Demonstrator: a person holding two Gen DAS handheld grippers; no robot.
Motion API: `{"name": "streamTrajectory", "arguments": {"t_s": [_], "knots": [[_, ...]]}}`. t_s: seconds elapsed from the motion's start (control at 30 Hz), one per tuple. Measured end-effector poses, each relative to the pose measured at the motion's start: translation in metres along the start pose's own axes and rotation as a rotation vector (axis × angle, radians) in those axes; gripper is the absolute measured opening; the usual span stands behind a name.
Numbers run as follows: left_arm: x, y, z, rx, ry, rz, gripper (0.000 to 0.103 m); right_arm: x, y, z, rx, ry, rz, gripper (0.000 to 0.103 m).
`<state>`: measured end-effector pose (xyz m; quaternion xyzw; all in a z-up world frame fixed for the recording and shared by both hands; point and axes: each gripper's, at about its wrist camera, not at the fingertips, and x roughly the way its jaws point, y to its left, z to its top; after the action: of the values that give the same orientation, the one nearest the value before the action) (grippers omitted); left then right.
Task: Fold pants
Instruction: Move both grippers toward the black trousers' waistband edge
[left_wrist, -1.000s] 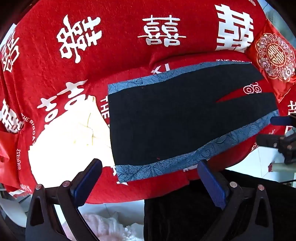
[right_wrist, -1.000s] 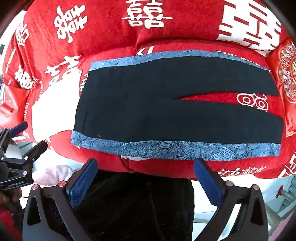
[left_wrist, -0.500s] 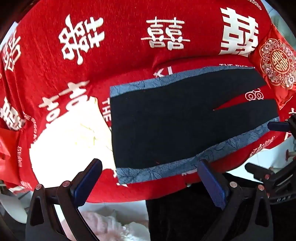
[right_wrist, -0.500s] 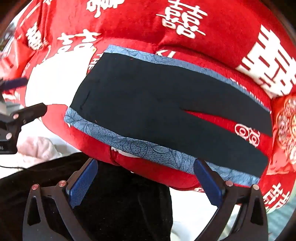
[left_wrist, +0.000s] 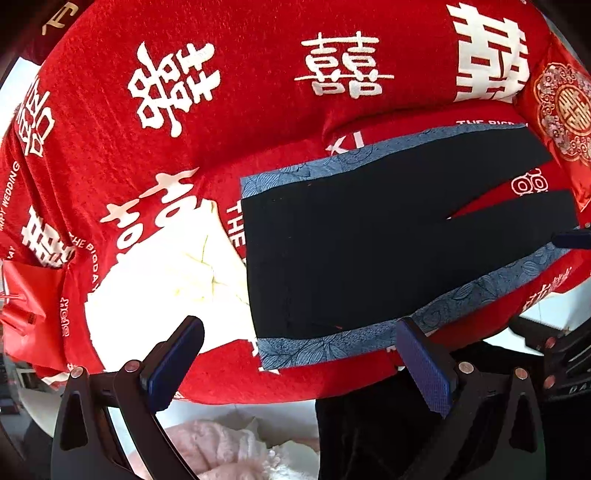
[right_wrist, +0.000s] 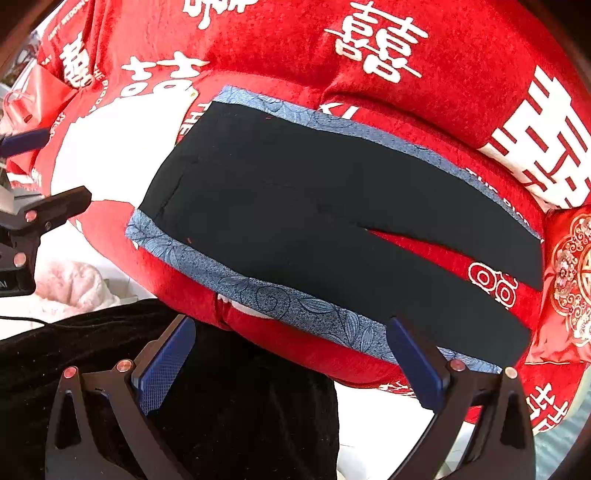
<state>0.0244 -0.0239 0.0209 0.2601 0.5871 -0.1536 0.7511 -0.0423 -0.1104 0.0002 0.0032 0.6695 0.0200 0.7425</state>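
Observation:
Black pants (left_wrist: 369, 240) with blue patterned side stripes lie flat on a red bedspread (left_wrist: 258, 110), waistband at the left, legs pointing right with a slit of red between them. They also show in the right wrist view (right_wrist: 314, 221). My left gripper (left_wrist: 295, 358) is open and empty, just short of the near stripe at the waist end. My right gripper (right_wrist: 291, 354) is open and empty, near the stripe's middle at the bed's front edge. Each gripper shows at the edge of the other's view.
The red bedspread has white characters and a large white patch (left_wrist: 155, 277) left of the pants. A red embroidered cushion (left_wrist: 561, 110) lies at the right. Black clothing (right_wrist: 184, 387) is below the bed's edge; a pink fluffy item (left_wrist: 221, 450) lies on the floor.
The right gripper has swung to the right and tilted, so the pants now slant in its view. The left gripper has edged slightly nearer the waist end. Both stay open.

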Motion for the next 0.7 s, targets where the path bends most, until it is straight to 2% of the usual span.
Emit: {"name": "streamTrajectory", "arguments": {"t_s": [0.37,0.7], "knots": [[0.002,-0.012,0.001,0.039,0.019,0.032,0.103,0.004,-0.028,0.006,0.081,0.006,0.034,0.103],[0.001,-0.02,0.001,-0.017,0.026,0.035,0.103,0.003,-0.055,-0.001,0.129,-0.002,0.067,0.103]]}}
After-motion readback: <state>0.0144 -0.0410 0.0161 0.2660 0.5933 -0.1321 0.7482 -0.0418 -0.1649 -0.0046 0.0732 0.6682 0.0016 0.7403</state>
